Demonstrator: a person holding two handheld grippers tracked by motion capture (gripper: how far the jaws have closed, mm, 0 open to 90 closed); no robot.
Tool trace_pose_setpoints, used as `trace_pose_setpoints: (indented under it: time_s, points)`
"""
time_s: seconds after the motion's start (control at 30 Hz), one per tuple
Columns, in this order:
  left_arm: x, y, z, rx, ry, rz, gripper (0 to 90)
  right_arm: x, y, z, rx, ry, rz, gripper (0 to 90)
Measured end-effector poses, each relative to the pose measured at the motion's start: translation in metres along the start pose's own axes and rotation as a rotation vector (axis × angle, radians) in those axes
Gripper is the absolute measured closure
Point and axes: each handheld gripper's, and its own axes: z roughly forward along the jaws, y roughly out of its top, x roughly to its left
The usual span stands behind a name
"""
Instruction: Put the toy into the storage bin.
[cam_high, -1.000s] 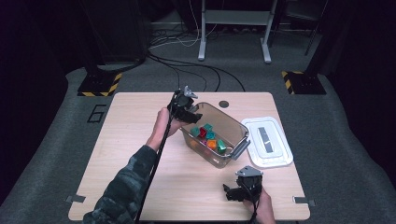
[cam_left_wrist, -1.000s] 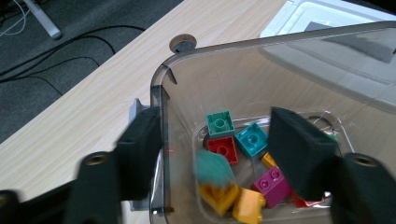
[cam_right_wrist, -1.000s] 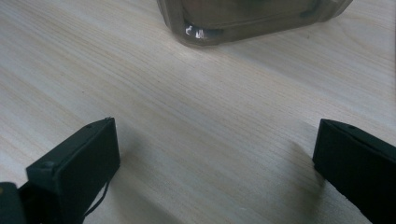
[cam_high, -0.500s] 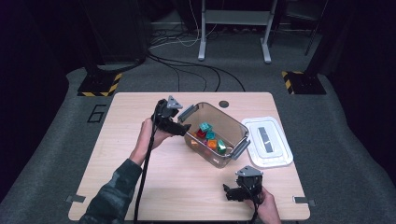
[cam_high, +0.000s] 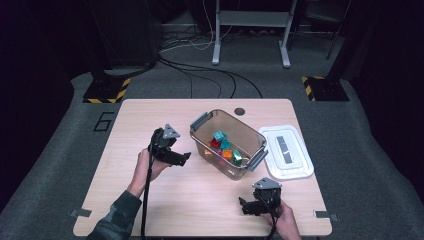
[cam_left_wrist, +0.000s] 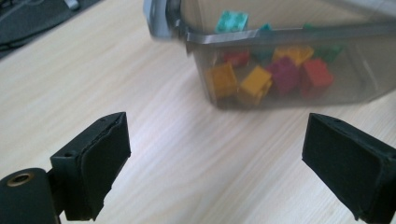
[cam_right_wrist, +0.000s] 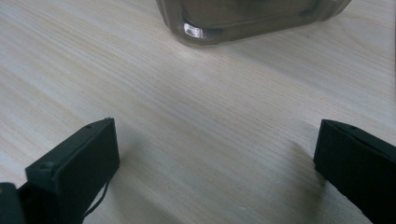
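Observation:
A clear plastic bin (cam_high: 200, 125) with grey handles stands in the middle of the wooden table (cam_high: 150, 210). It holds several coloured toy bricks (cam_high: 226, 148), yellow, red, purple and teal ones (cam_left_wrist: 254, 84) seen through its wall. My left gripper (cam_high: 184, 159) hovers just left of the bin, open, nothing between its jaws. In its own view the left gripper (cam_left_wrist: 215, 163) faces the bin's wall (cam_left_wrist: 355, 79). My right gripper (cam_high: 245, 206) rests near the front edge, open and empty; seen from the right gripper (cam_right_wrist: 215, 163), the bin's lower corner (cam_right_wrist: 196, 30) lies ahead.
The bin's white lid (cam_high: 286, 151) lies flat on the table to the right of the bin. A small dark round hole (cam_high: 239, 111) sits near the table's far edge. Cables and stand legs lie on the floor beyond the table.
My left gripper has drawn back from the bin's far left rim, toward the person and to the left, down beside the bin. The right gripper has stayed put.

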Motion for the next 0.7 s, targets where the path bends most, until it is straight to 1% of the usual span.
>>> trace_pose_setpoints:
  time_s: [0.03,0.07,0.13,0.2,0.23,0.3,0.37,0.4,0.43,0.5,0.57,0.63,0.7]
  points:
    - [0.0,-0.004,0.001,0.005,0.001,-0.003,7.0,-0.001,0.0,-0.001,0.003,0.008,-0.016,0.0]
    - [0.001,-0.01,0.002,0.014,-0.001,-0.01,7.0,-0.001,-0.001,-0.001,0.001,0.009,-0.012,0.0]
    - [0.001,-0.019,0.004,0.027,-0.002,-0.018,6.3,-0.004,-0.001,-0.001,0.006,0.02,-0.029,0.0]
    - [0.001,-0.03,0.006,0.037,-0.004,-0.033,6.2,-0.007,-0.001,-0.001,0.003,0.019,-0.031,0.0]
    - [0.002,-0.036,0.008,0.045,-0.007,-0.045,6.0,-0.007,-0.001,-0.001,0.002,0.01,-0.017,0.0]
    - [0.002,-0.046,0.009,0.056,0.002,-0.049,5.4,-0.008,-0.001,-0.001,0.001,0.007,-0.017,0.0]
    - [0.001,-0.056,0.011,0.058,0.007,-0.061,5.0,-0.008,0.0,-0.001,0.005,0.009,-0.019,0.0]
    - [0.001,-0.06,0.011,0.064,0.009,-0.063,4.9,-0.008,0.0,0.0,0.001,0.006,-0.009,0.0]
    - [0.001,-0.064,0.012,0.064,0.019,-0.069,4.6,-0.008,0.001,0.0,0.0,0.005,-0.011,0.0]
    - [0.002,-0.074,0.012,0.073,0.016,-0.076,4.5,-0.008,0.001,0.0,-0.001,0.002,-0.011,0.0]
    - [0.003,-0.084,0.014,0.081,0.028,-0.087,4.3,-0.007,0.001,0.0,0.002,-0.001,-0.009,0.0]
    - [0.004,-0.093,0.015,0.062,0.037,-0.106,4.3,-0.008,0.001,0.001,0.003,-0.002,-0.011,0.0]
    - [0.004,-0.099,0.017,0.065,0.052,-0.122,4.0,-0.008,0.002,0.001,0.002,0.002,-0.014,0.0]
